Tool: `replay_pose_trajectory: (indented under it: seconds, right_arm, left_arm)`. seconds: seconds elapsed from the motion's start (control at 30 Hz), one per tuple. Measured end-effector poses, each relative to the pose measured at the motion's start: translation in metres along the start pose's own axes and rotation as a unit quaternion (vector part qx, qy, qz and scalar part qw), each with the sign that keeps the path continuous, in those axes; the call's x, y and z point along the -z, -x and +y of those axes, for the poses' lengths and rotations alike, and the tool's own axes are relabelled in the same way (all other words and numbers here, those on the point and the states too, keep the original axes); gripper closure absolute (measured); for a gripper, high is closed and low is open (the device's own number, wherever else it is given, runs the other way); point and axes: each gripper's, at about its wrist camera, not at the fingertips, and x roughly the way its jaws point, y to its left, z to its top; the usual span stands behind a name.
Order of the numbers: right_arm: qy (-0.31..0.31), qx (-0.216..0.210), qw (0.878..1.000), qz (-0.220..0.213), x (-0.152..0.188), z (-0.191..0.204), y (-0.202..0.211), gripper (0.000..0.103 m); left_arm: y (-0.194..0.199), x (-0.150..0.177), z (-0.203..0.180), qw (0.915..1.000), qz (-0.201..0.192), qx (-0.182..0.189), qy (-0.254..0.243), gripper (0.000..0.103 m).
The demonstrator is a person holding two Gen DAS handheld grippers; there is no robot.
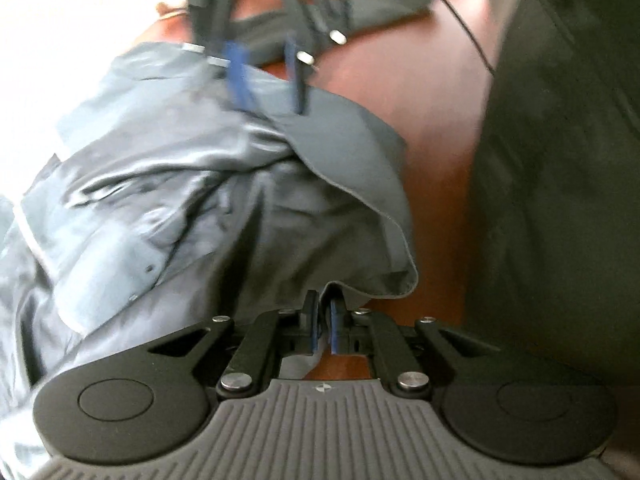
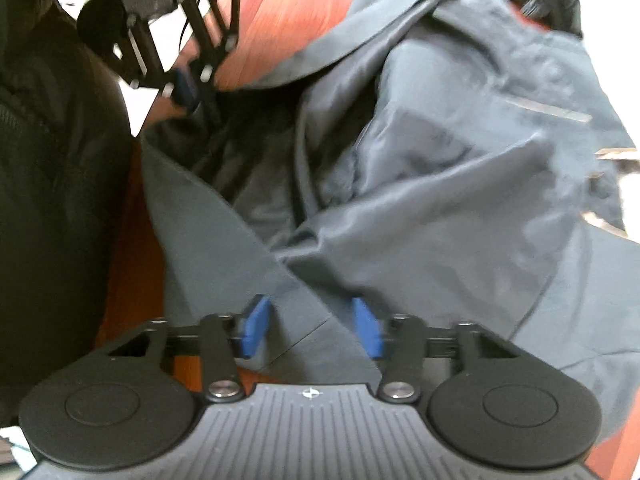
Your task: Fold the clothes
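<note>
Jacket (image 1: 168,184), grey-blue w/ shiny lining, lies crumpled on red-brown counter (image 1: 432,152); landmark for all below.

Left hand-held gripper (image 1: 322,326): blue pads clenched on jacket hem, cloth edge pinched between them at the garment's near corner. In right wrist view the same unit (image 2: 191,92) sits at jacket's far-left edge, pads together on fabric.

Right hand-held gripper (image 2: 311,326): pads apart, straddling a flat panel of jacket where two layers cross; cloth lies between the pads but they do not appear to press it, so released. In left wrist view it (image 1: 266,76) stands at jacket's far edge, fingers pointing down into the cloth, blurred; contact there can't be told.

Dark garment (image 1: 560,200), prob. person's clothing, just right of jacket in left wrist view; left of jacket in right wrist view. Thin black cable (image 1: 460,16) crosses counter beyond jacket. Second grey cloth strip (image 1: 384,4) lies on counter past jacket, apart from it.
</note>
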Motion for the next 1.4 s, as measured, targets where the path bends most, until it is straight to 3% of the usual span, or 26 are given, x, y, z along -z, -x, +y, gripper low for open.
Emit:
replay_pose_trajectory:
  seconds: [0.1, 0.27, 0.5, 0.6, 0.73, 0.93, 1.27, 1.4]
  right_arm:
    - [0.001, -0.018, 1.000, 0.011, 0.005, -0.001, 0.005, 0.089]
    - [0.005, 0.001, 1.000, -0.003, 0.017, 0.010, 0.034, 0.096]
    - [-0.041, 0.100, 0.993, -0.046, 0.047, 0.011, 0.101, 0.100]
    - [-0.062, 0.154, 0.984, -0.057, 0.058, 0.007, 0.129, 0.100]
    - [-0.096, 0.237, 0.964, -0.067, 0.070, -0.014, 0.161, 0.100]
    - [-0.152, 0.295, 0.941, -0.059, 0.093, -0.062, 0.173, 0.100]
    - [-0.236, 0.255, 0.938, -0.007, 0.132, -0.119, 0.103, 0.099]
    - [-0.255, 0.233, 0.938, 0.015, 0.141, -0.116, 0.071, 0.099]
  left_arm:
    - [0.013, 0.001, 0.006, 0.9975, -0.021, -0.041, 0.053, 0.099]
    - [0.044, -0.007, 0.016, 0.9887, -0.067, -0.078, 0.109, 0.101]
    - [0.080, -0.043, 0.043, 0.9627, -0.148, -0.117, 0.194, 0.101]
    - [0.090, -0.072, 0.066, 0.9486, -0.178, -0.134, 0.224, 0.101]
    - [0.098, -0.109, 0.099, 0.9364, -0.190, -0.154, 0.252, 0.101]
    - [0.071, -0.156, 0.149, 0.9235, -0.182, -0.197, 0.274, 0.101]
    - [-0.025, -0.173, 0.188, 0.9357, -0.081, -0.194, 0.283, 0.098]
    - [-0.032, -0.158, 0.197, 0.9322, -0.061, -0.177, 0.309, 0.076]
